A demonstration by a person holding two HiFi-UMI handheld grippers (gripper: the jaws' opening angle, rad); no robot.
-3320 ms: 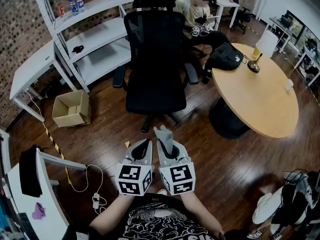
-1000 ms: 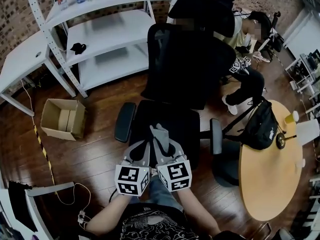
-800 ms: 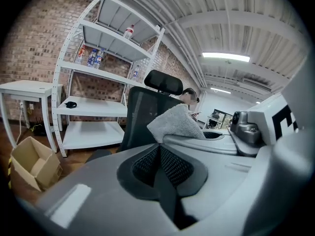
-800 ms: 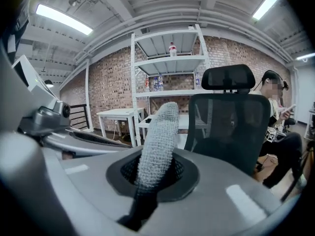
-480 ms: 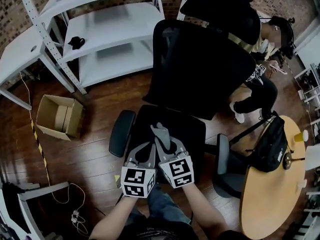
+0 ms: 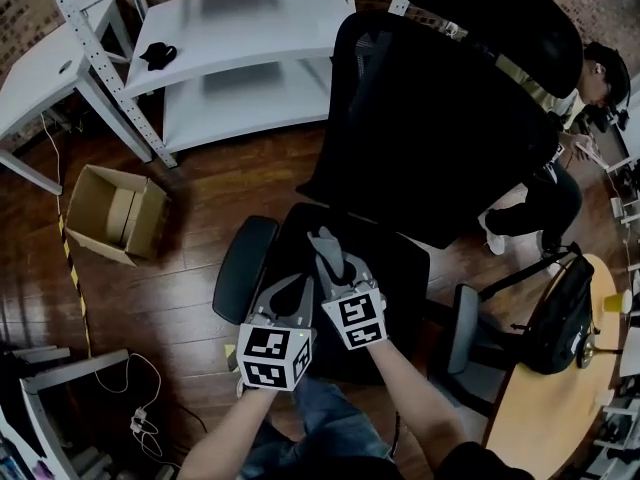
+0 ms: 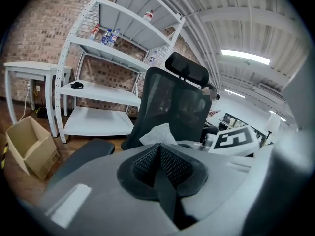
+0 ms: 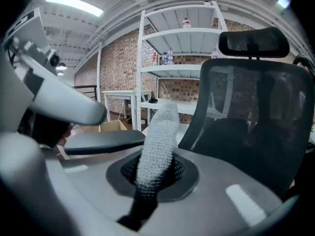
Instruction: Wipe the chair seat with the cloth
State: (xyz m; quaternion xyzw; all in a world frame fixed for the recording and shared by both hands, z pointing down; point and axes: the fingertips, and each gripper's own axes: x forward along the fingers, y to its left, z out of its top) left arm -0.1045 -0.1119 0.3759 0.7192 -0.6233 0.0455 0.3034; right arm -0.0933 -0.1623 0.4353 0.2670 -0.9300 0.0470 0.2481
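Note:
A black office chair stands before me, its mesh backrest (image 6: 430,138) upright behind the seat (image 6: 395,268). My right gripper (image 6: 335,266) is shut on a grey cloth (image 6: 325,248) that sticks out past its tips over the front of the seat. In the right gripper view the cloth (image 8: 157,136) rises from between the jaws, with the backrest (image 8: 256,117) beyond it. My left gripper (image 6: 303,281) hangs close beside the right one, shut, with nothing in it. In the left gripper view the left gripper (image 7: 160,154) has its jaws closed, and the cloth (image 7: 157,134) shows just past them.
The chair has a left armrest (image 6: 240,268) and a right armrest (image 6: 462,328). White shelving (image 6: 240,58) and an open cardboard box (image 6: 110,213) stand at the left. A round wooden table (image 6: 545,408) with a black bag (image 6: 560,318) is at the right; a seated person (image 6: 560,168) sits behind.
The view has closed in on the chair. Both grippers, side by side and the right still holding the cloth, have come from over the floor to over the seat's front.

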